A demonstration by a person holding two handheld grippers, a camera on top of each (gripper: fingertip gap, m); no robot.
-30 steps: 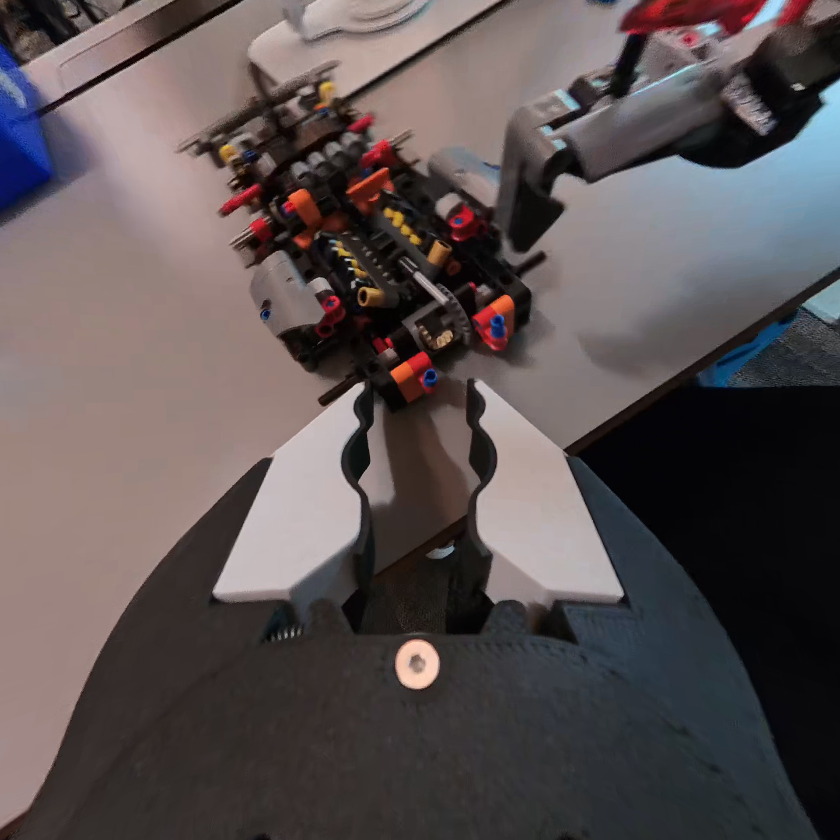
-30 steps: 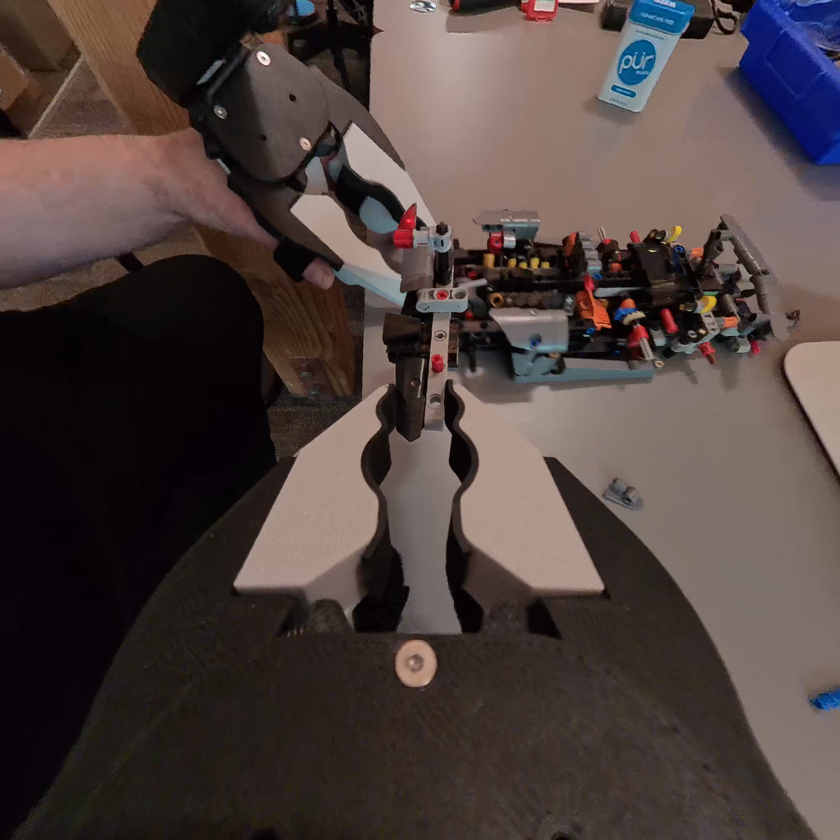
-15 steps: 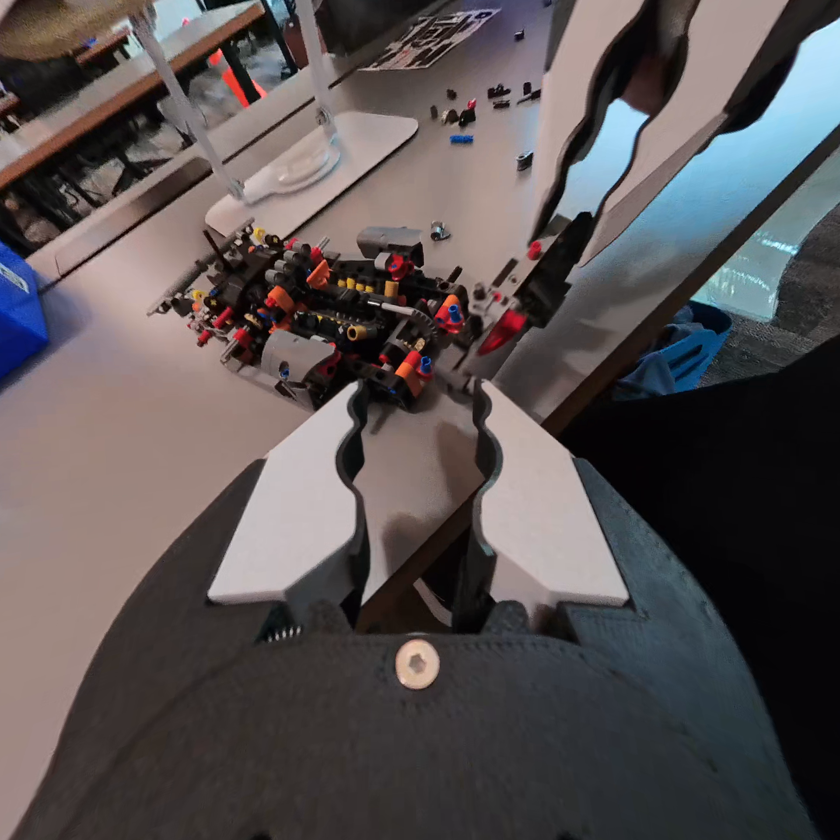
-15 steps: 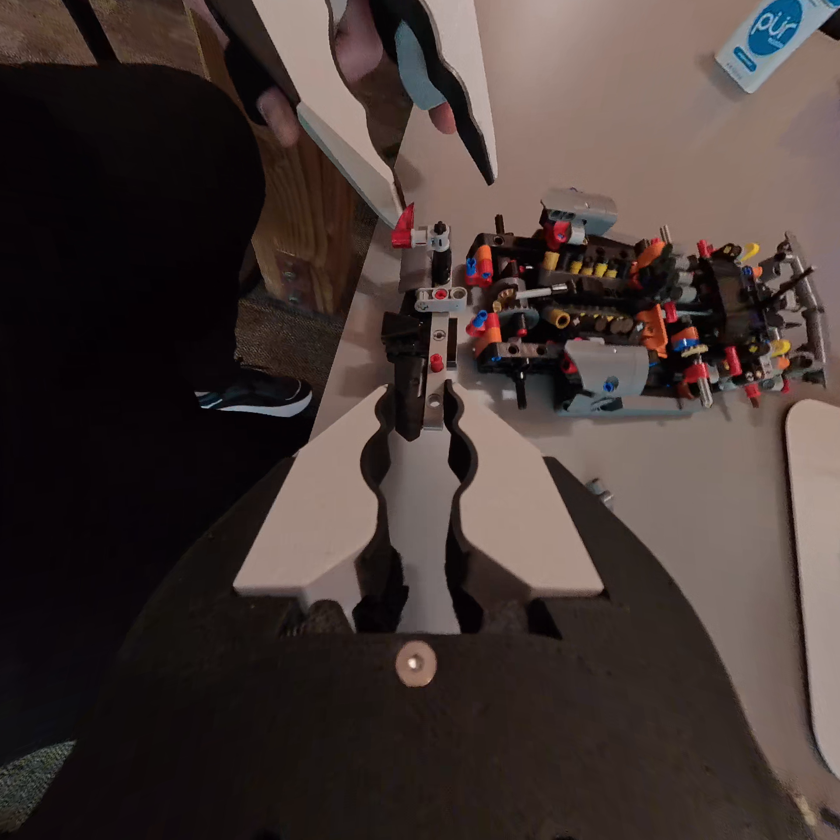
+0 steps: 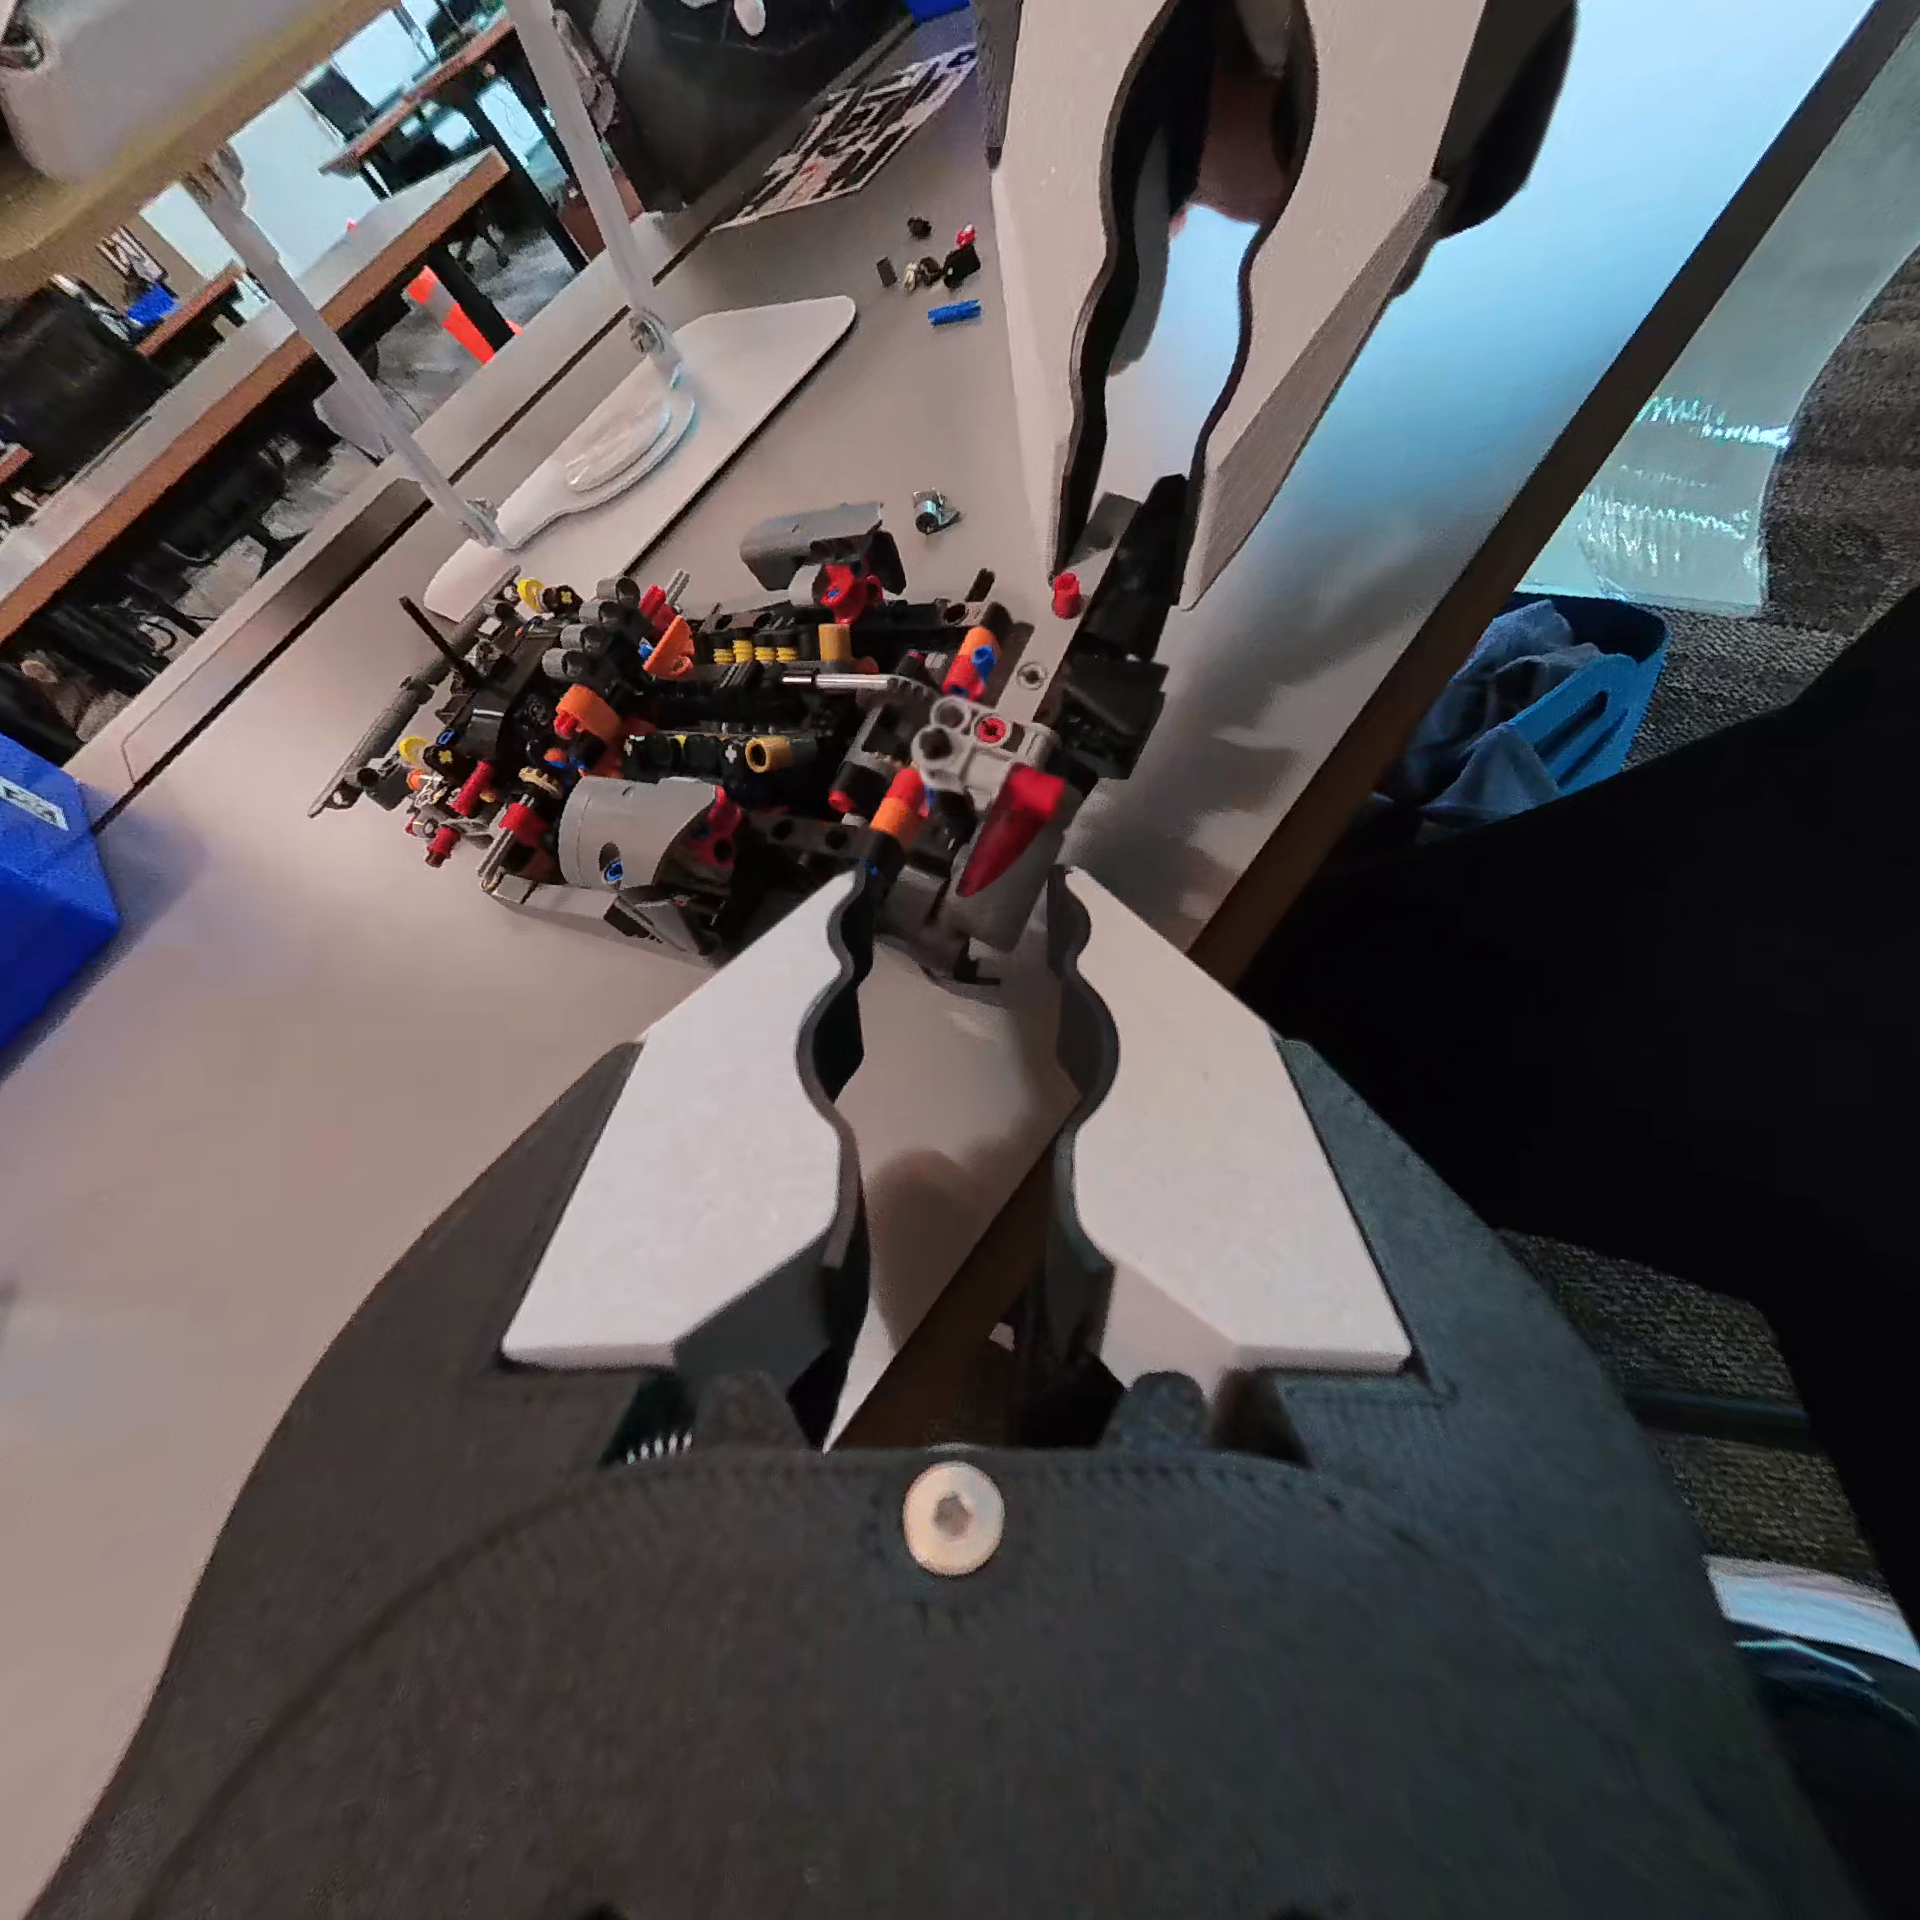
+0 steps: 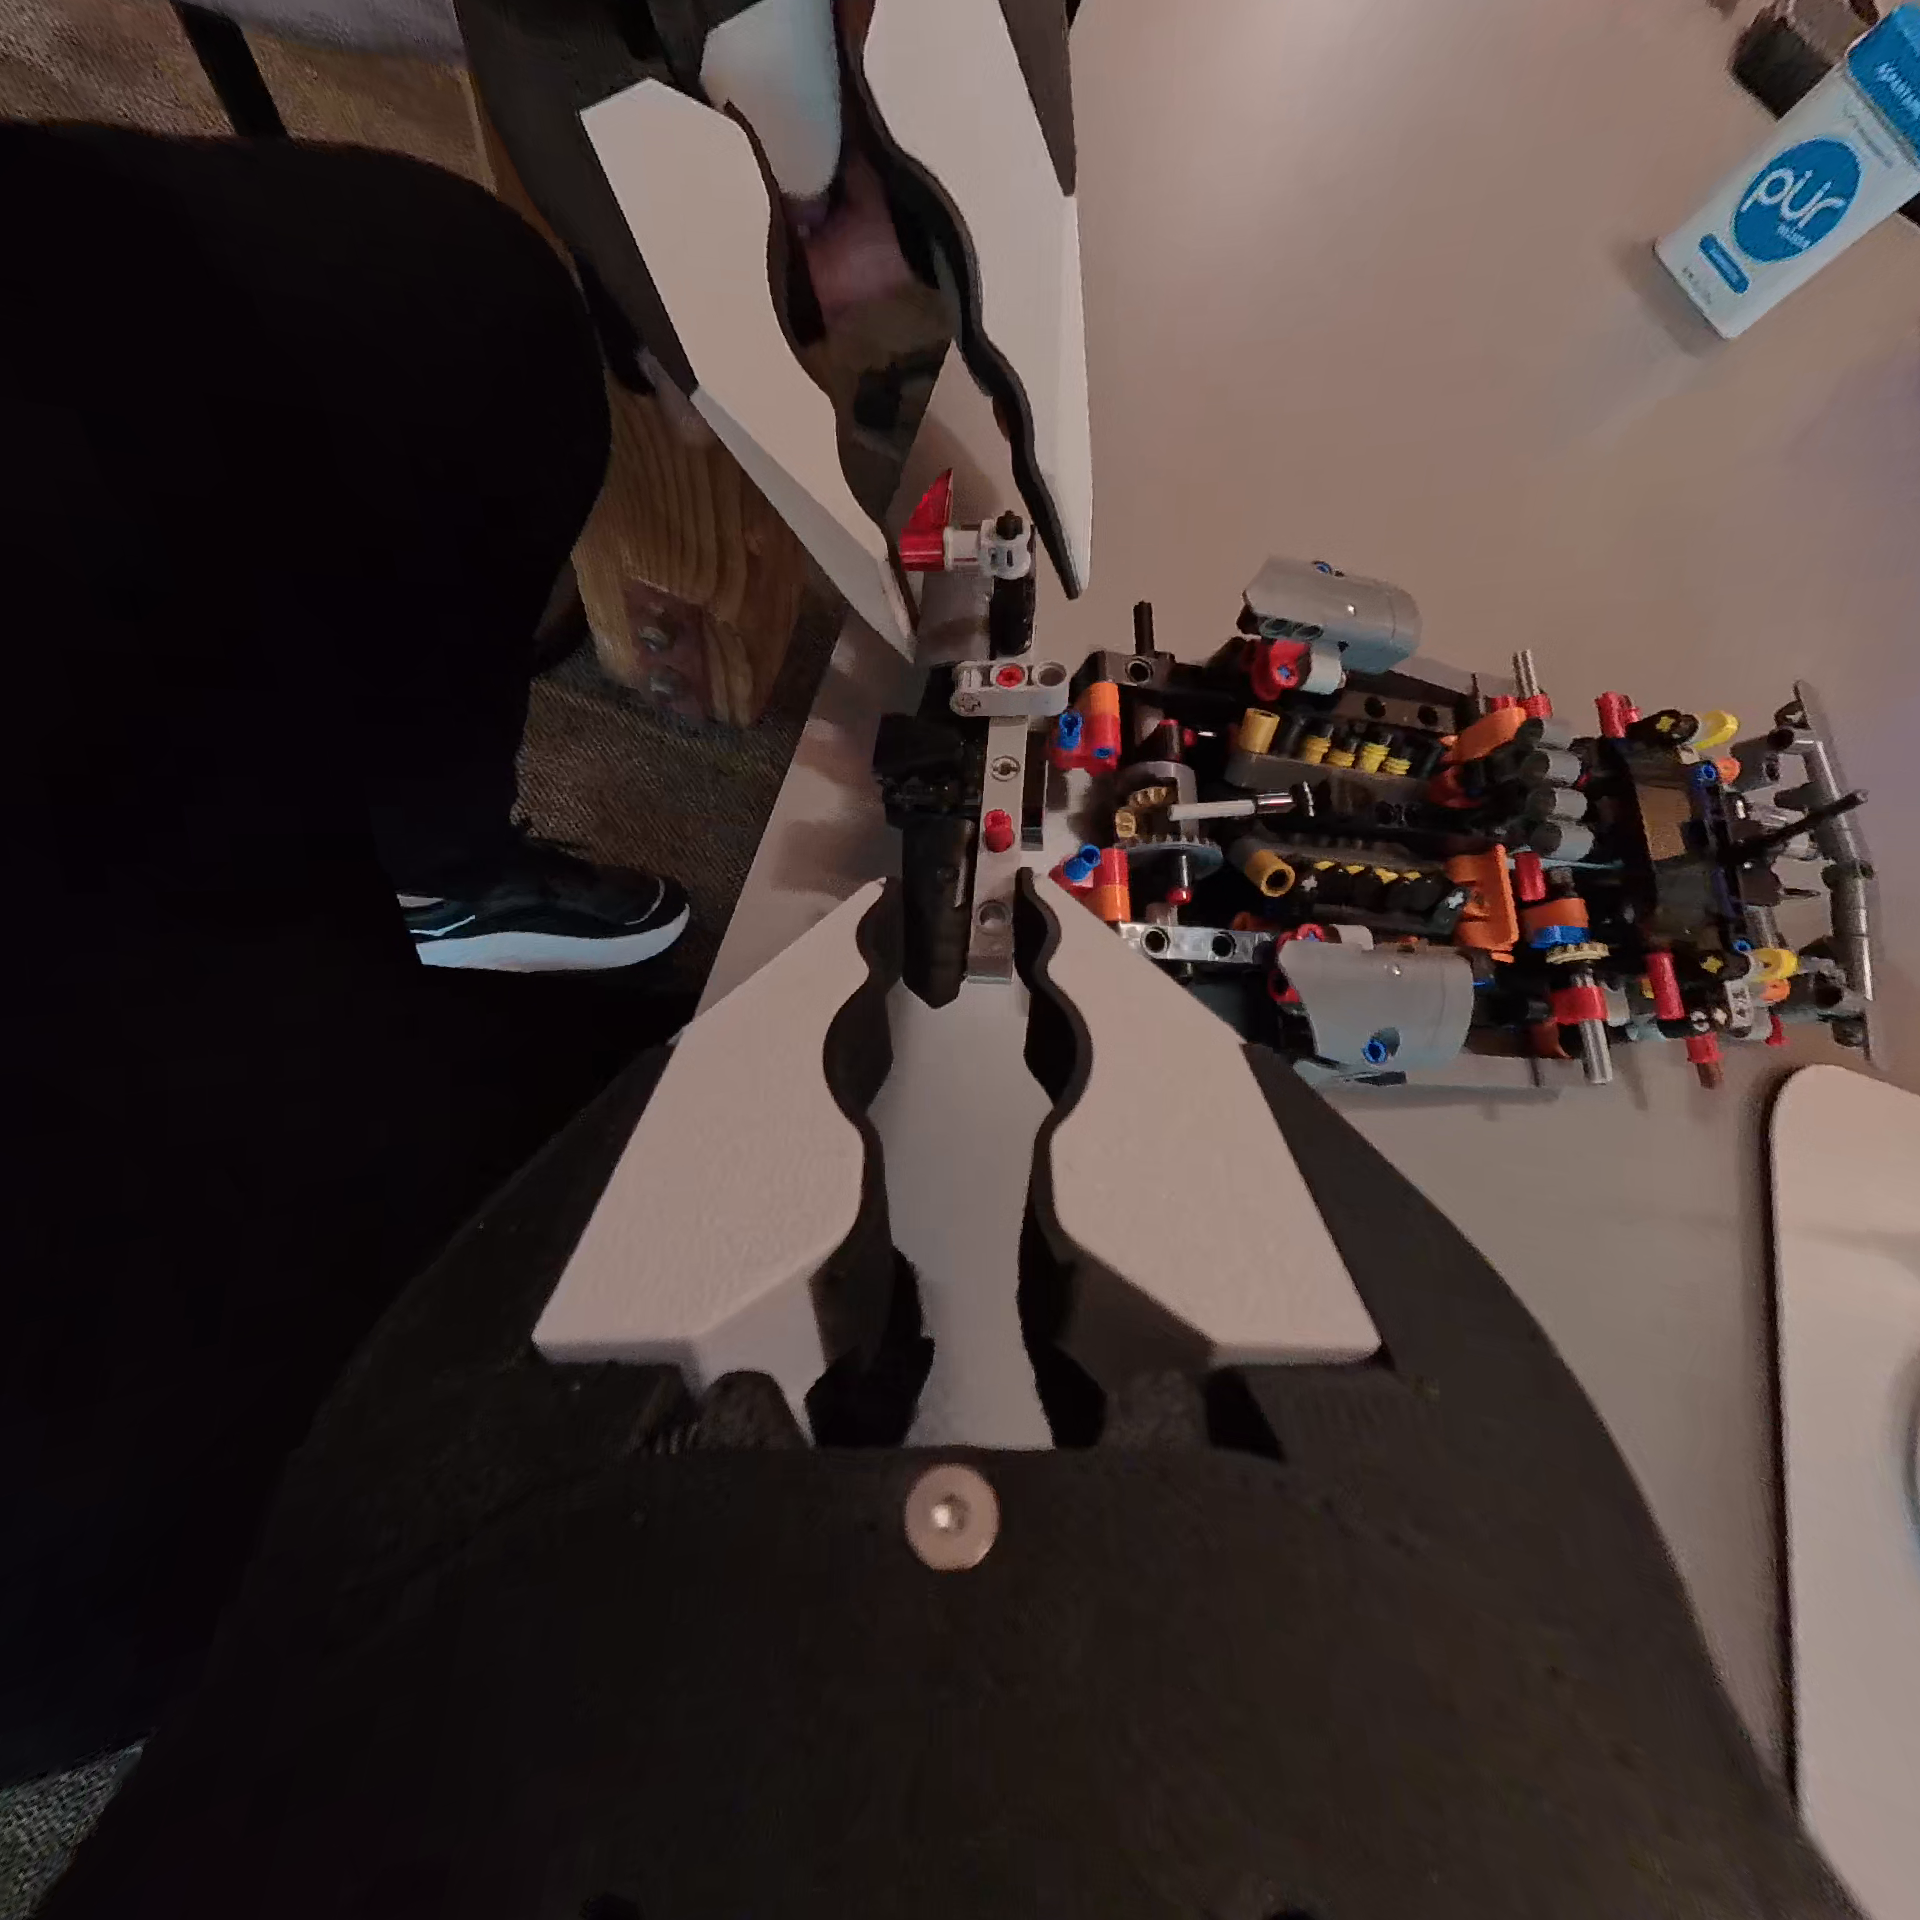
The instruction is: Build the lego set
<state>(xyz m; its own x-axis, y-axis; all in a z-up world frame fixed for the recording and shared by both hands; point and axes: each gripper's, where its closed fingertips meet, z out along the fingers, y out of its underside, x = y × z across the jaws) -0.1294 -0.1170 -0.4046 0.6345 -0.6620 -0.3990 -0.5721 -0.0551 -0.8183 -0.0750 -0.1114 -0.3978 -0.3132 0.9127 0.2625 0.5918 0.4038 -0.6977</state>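
Note:
A multicoloured lego chassis (image 5: 675, 748) lies on the grey table (image 5: 260, 1091), also in the right wrist view (image 6: 1455, 831). My right gripper (image 6: 954, 894) is shut on a sub-assembly (image 6: 1003, 790) of a grey beam and black parts, and holds it close against the chassis end by the table edge. My left gripper (image 5: 956, 894) is open, with its jaws either side of the sub-assembly's other end, which carries a red pointed piece (image 5: 1008, 831). I cannot tell whether they touch it. Each gripper shows in the other's view: the right one (image 5: 1132, 540), the left one (image 6: 987, 592).
A white stand base (image 5: 665, 384) lies beyond the chassis, also in the right wrist view (image 6: 1839, 1351). Loose parts (image 5: 935, 270), a small grey part (image 5: 935, 509), a blue bin (image 5: 42, 894) and a blue-white pouch (image 6: 1787, 208) are on the table. The table edge (image 5: 1351, 727) runs beside the grippers, with a person's shoe (image 6: 540, 914) below. Spacing between my two grippers at the tips: around 6 centimetres. To reach the blue-white pouch (image 6: 1787, 208) in a straight line is about 35 centimetres for my left fingers, about 40 centimetres for my right.
My right gripper has brought the sub-assembly up to the chassis end. My left gripper has moved in on the red-tipped end and its jaws have narrowed around it.

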